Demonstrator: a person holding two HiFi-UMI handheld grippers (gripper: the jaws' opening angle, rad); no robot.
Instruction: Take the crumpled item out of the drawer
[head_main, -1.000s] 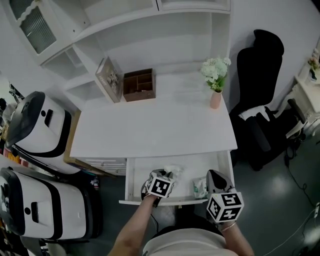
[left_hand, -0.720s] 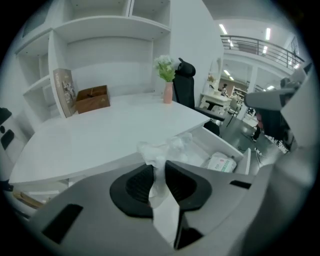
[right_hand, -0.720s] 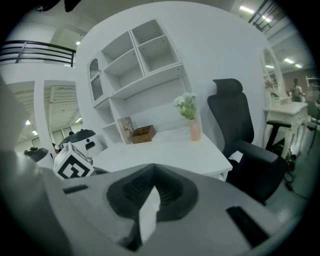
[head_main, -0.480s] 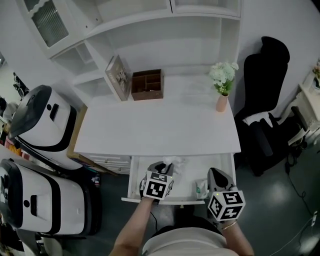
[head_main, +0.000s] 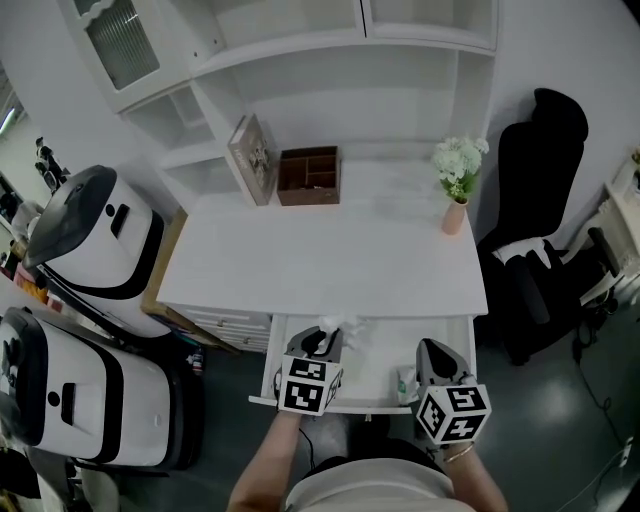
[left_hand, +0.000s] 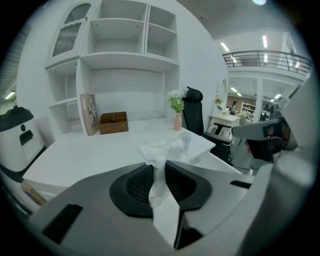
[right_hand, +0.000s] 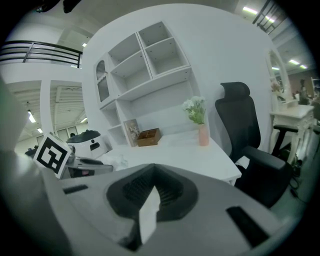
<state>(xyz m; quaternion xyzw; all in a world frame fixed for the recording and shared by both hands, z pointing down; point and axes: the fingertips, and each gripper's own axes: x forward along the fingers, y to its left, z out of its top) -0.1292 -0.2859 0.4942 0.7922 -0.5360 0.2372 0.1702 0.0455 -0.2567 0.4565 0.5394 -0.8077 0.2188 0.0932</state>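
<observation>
White counter lies before you, its drawer open under the front edge; your left tongs are clamped on the crumpled clear plastic, holding it above the drawer's left half; your right tongs, pads together with nothing between them, hover over the drawer's right end.

The left gripper has risen and tipped upward, lifting the crumpled white translucent wrapper pinched in its jaws off the floor of the open white drawer, level with the white surface.
</observation>
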